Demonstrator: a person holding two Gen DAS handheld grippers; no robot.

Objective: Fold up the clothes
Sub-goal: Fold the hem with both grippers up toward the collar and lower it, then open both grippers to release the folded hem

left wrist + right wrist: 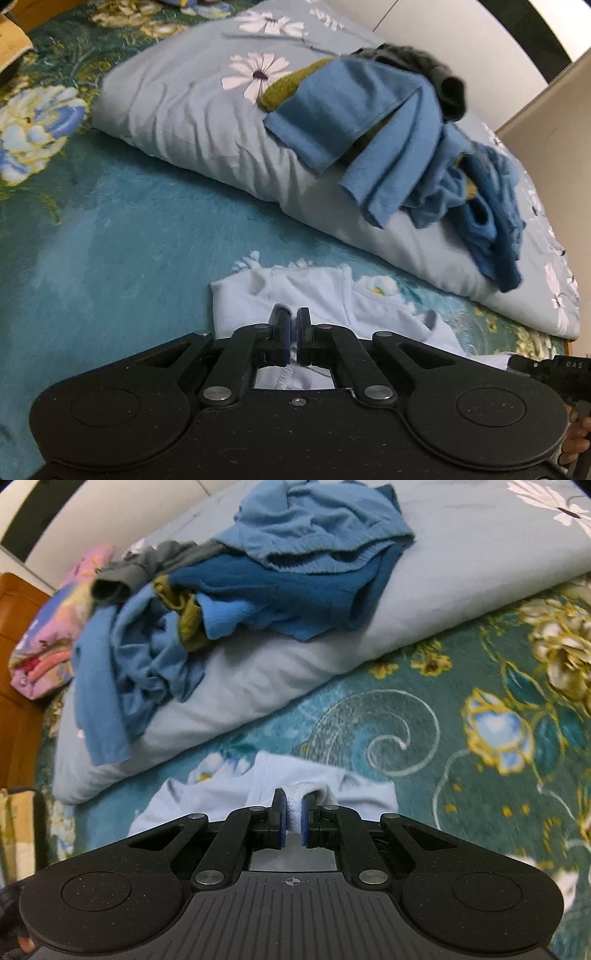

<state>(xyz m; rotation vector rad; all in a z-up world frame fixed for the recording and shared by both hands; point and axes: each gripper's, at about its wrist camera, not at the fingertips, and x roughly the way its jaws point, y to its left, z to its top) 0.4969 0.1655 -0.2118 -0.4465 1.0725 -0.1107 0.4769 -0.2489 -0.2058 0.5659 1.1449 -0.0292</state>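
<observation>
- Left hand-held gripper [293, 326]: its jaws were pressed together on an edge of the pale blue cotton garment [314, 295], a stitched hem showing in the gap behind the fingers.
- Right hand-held gripper [293, 812]: its jaws were nearly closed, clamping a bunched white-blue fold of the same pale blue garment [332, 790] between the blue pads [282, 819].
- Position of the task's thing: the pale garment lay low over the teal floral plush bedspread [110, 240], just in front of the grey daisy-print folded quilt [177, 110], held at two points with its far part spread on the bedspread.
- Work outstanding: a loose heap of blue knit and jersey clothes [280, 572], with an olive-green piece [188, 620] and a dark grey piece [147, 565] among them, rested unfolded on the quilt.
- Work done: no neatly folded garment from the heap was visible; a pink patterned bundle [48, 635] lay beyond the quilt, its role unclear.
- Judgement of progress: the task appeared early, with one garment in mid-fold and the whole heap left to do.
</observation>
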